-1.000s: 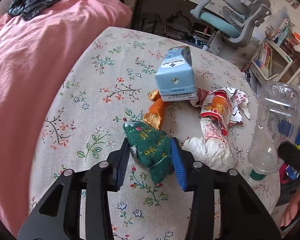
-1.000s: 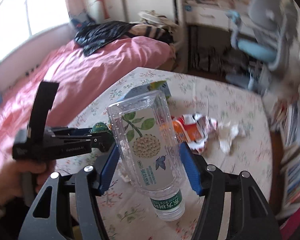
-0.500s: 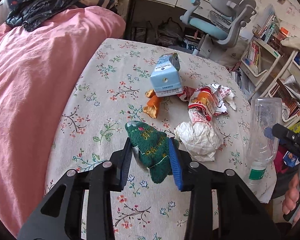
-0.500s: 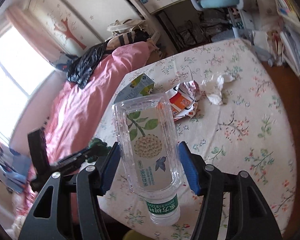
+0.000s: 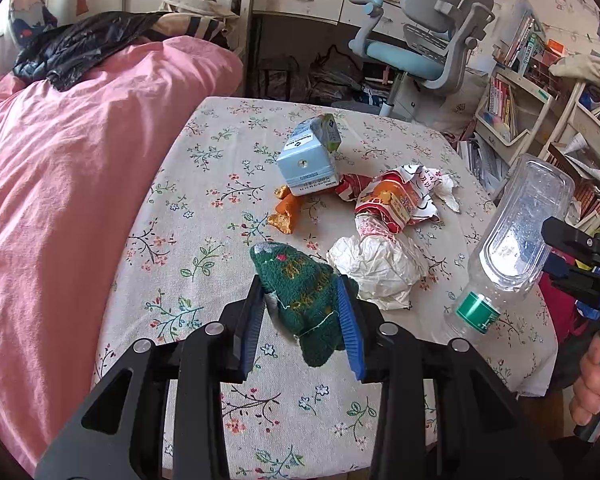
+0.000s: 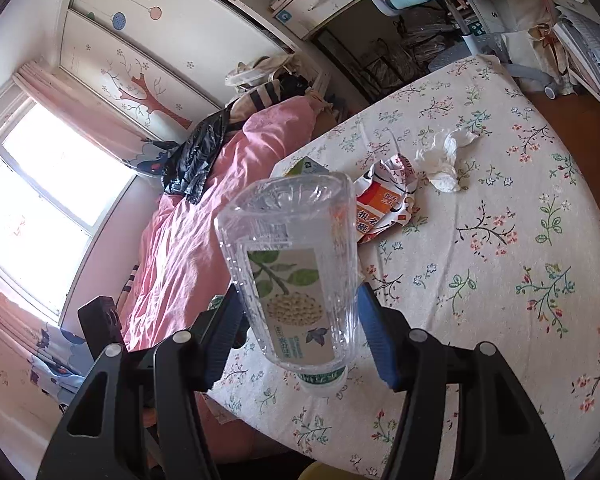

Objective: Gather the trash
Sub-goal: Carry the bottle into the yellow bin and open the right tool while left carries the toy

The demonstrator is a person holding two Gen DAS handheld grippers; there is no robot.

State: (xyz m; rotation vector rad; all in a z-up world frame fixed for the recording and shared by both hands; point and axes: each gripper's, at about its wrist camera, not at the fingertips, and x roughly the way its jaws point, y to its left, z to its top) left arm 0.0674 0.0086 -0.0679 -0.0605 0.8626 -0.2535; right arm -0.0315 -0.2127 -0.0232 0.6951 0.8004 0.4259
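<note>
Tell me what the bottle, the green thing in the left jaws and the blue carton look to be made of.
Bottle: clear, thin, glossy plastic; the bed shows through it, and it has a printed label.
Green item: fuzzy knit fabric, perhaps a sock, matte, with embroidered lettering and a loose thread.
Blue carton: likely coated paperboard, with folded gable edges and a smooth printed face.

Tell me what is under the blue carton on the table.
The blue carton lies partly on an orange wrapper and touches a red crumpled packet. Whatever else lies beneath is covered by the carton.
</note>
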